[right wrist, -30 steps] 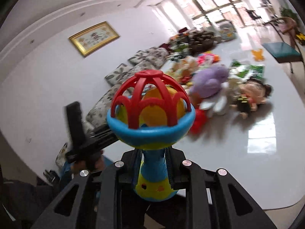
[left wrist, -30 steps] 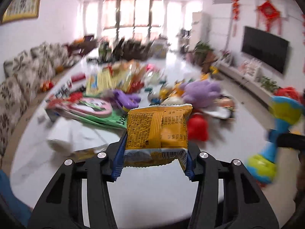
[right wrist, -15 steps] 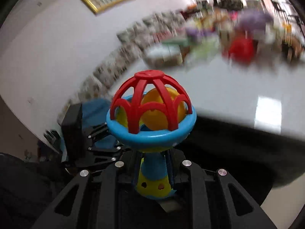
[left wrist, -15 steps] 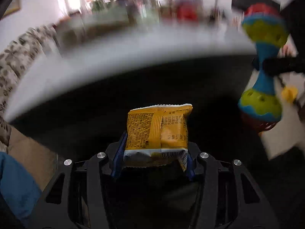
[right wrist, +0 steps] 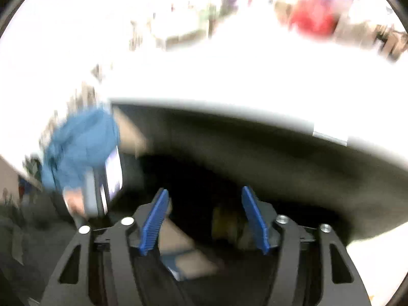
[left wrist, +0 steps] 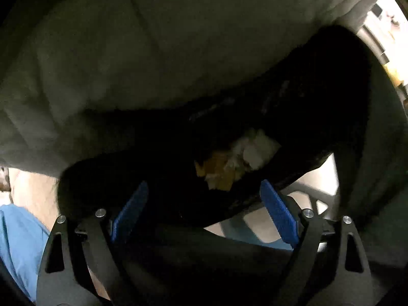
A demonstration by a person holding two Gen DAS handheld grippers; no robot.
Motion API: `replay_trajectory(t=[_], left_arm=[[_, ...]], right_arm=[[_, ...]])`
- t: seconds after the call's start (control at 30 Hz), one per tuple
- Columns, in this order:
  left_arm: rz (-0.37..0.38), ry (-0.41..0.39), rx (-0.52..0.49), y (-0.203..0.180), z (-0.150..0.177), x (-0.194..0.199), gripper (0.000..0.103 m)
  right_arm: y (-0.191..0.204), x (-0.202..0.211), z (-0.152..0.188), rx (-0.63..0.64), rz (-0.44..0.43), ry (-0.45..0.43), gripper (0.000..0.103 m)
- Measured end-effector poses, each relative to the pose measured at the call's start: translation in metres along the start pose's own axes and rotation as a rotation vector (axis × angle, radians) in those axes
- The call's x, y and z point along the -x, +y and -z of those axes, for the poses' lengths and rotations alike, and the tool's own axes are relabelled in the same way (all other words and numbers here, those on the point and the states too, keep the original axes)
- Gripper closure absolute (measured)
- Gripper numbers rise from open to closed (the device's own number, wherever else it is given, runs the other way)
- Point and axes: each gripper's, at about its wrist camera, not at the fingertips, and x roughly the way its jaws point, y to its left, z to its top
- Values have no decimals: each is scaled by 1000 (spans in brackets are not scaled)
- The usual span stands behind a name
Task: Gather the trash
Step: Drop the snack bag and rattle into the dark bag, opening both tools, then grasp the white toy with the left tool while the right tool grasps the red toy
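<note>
My left gripper is open and empty above the mouth of a black trash bag. Inside the bag lie a yellow snack packet and white crumpled paper. My right gripper is also open and empty, over the same dark bag below the table edge. A dim yellowish thing shows in the dark between its fingers; I cannot tell what it is. The rattle toy is not in view.
The white table lies beyond the bag with blurred toys, a red one at the far right. The person's blue sleeve and the other gripper's handle are at left. A grey cloth hangs above the bag.
Both grippers swung down from the table to the black bag. The left gripper opened and let go of the yellow snack packet. The right gripper opened and no longer holds the rattle toy.
</note>
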Motion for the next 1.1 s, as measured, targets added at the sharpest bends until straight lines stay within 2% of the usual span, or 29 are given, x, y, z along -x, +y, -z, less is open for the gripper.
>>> replay_trajectory(t=[0.03,0.13,0.2,0.27,0.33,0.43,0.47,0.5,0.6,0.67,0.73,0.83,0.97,1.03,1.1], left_arm=[[8,-34,-1,0,-2,12,16],[22,-114,6,3,-7,41,16],[15,-165,5,5,-13,59,16],[8,-200,8,7,-14,71,16],[13,-232,18,9,-17,83,16],[28,-272,28,11,-21,98,16],[29,-282,27,7,-22,106,16],[30,-301,23,6,-24,112,16],[18,-339,16,3,-31,127,16],[56,-383,19,2,-37,141,16],[112,-435,29,1,-49,155,16],[121,-501,42,1,-78,174,16],[56,-638,52,3,-129,206,16],[44,-666,52,2,-164,213,16],[22,-661,40,-4,-201,209,16]], right_arm=[[-9,12,-23,-47,20,-58,26],[-47,14,-74,-165,75,-129,26],[-79,1,-97,-252,74,-116,28],[-107,-17,-118,-366,6,-97,31],[-127,-32,-134,-459,-26,-84,33],[-149,-57,-141,-538,-43,-29,34],[-149,-67,-147,-524,-36,-13,41],[-142,-71,-152,-477,-1,-7,42],[-101,-81,-157,-246,200,41,42],[-77,-88,-151,-102,300,51,42],[-64,-92,-144,-17,354,40,43],[-75,-82,-134,-62,316,6,44],[-100,-43,-114,-184,121,-71,44],[-100,-17,-95,-218,46,-115,44],[-102,4,-80,-231,32,-148,44]])
